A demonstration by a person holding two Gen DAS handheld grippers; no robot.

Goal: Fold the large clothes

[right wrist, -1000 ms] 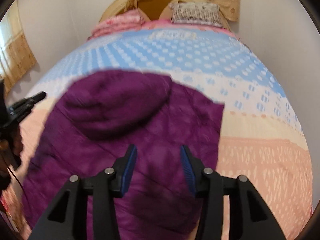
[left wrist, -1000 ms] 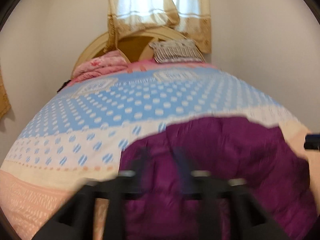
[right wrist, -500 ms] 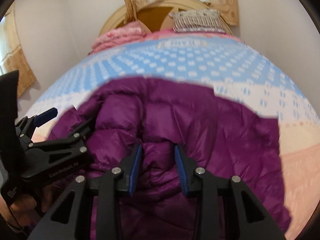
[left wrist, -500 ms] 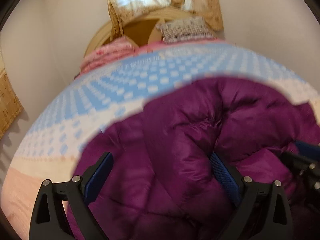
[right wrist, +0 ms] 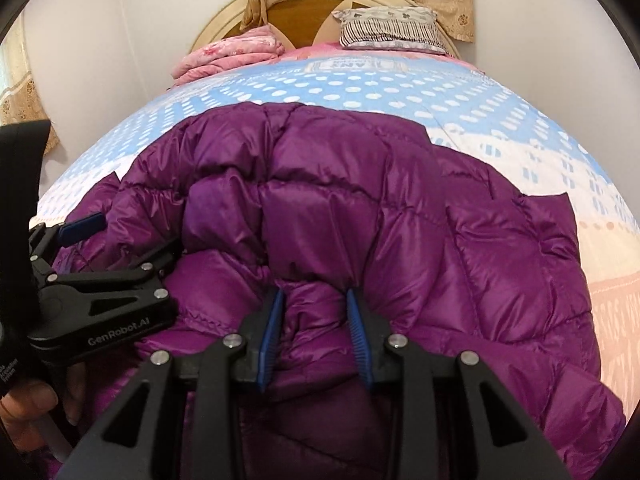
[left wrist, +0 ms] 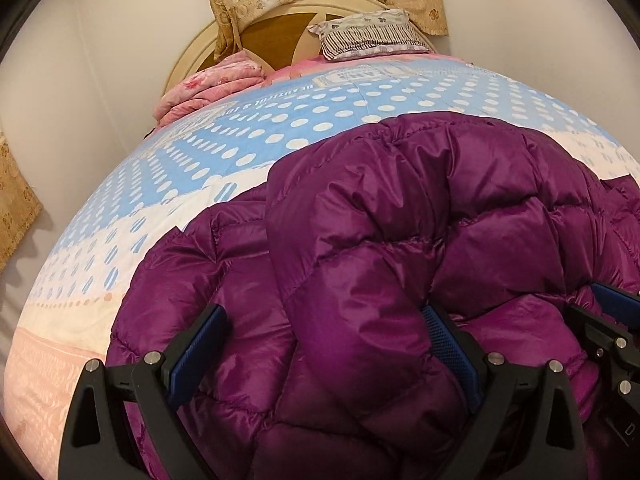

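The purple jacket [right wrist: 400, 216] lies bunched on the dotted bedspread [left wrist: 280, 120], the right gripper [right wrist: 316, 320] pinching a puffy fold of it after narrowing, the left gripper [left wrist: 324, 332] spread wide over another fold after opening.

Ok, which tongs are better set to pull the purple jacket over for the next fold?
Right. The right tongs already pinch a ridge of the purple jacket; the left tongs gape wide over a fold, gripping nothing.

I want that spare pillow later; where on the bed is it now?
The striped pillow lies at the bed's far end against the rounded headboard, right of the folded pink blanket.
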